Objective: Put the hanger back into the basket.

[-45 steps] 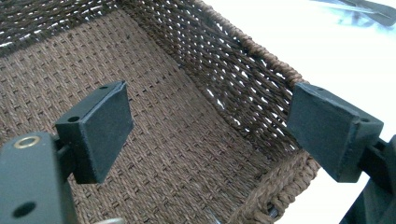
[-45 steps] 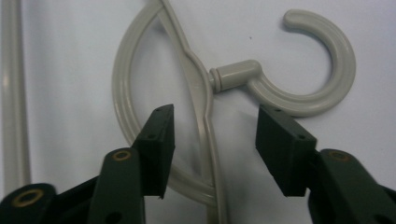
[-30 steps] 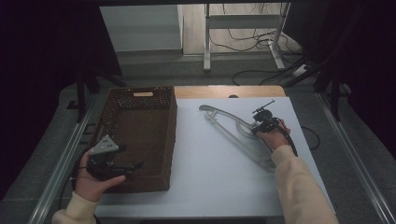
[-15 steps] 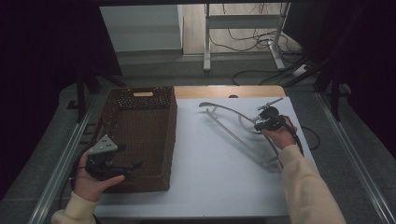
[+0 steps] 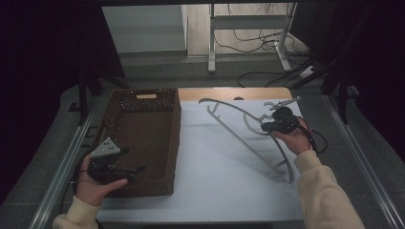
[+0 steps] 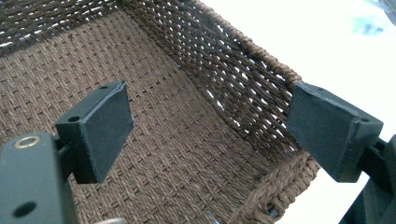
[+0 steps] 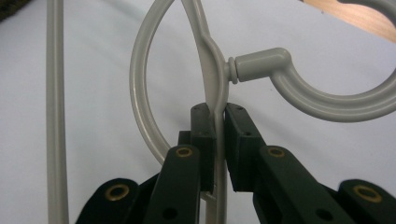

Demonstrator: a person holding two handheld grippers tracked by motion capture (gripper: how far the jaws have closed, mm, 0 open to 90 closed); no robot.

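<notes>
Right claw (image 7: 218, 122) clenched on the grey plastic hanger (image 5: 248, 138), biting the thin neck just below the hook's swivel; in the right gripper view the hook curls off to the right past the jaws. Hanger is tilted up off the white surface (image 5: 210, 181): hook end raised in the claw, far corner of the frame low near the surface's front right. Long axis runs diagonally, from back-centre toward front-right.

Brown woven basket (image 5: 143, 138) lies to the left of the hanger, well apart, with bare surface between. Left claw (image 6: 210, 135) released, jaws spread wide over the basket's near corner, holding nothing. Likely destination is the basket; if so, the hanger's length must align with the basket's long side.
</notes>
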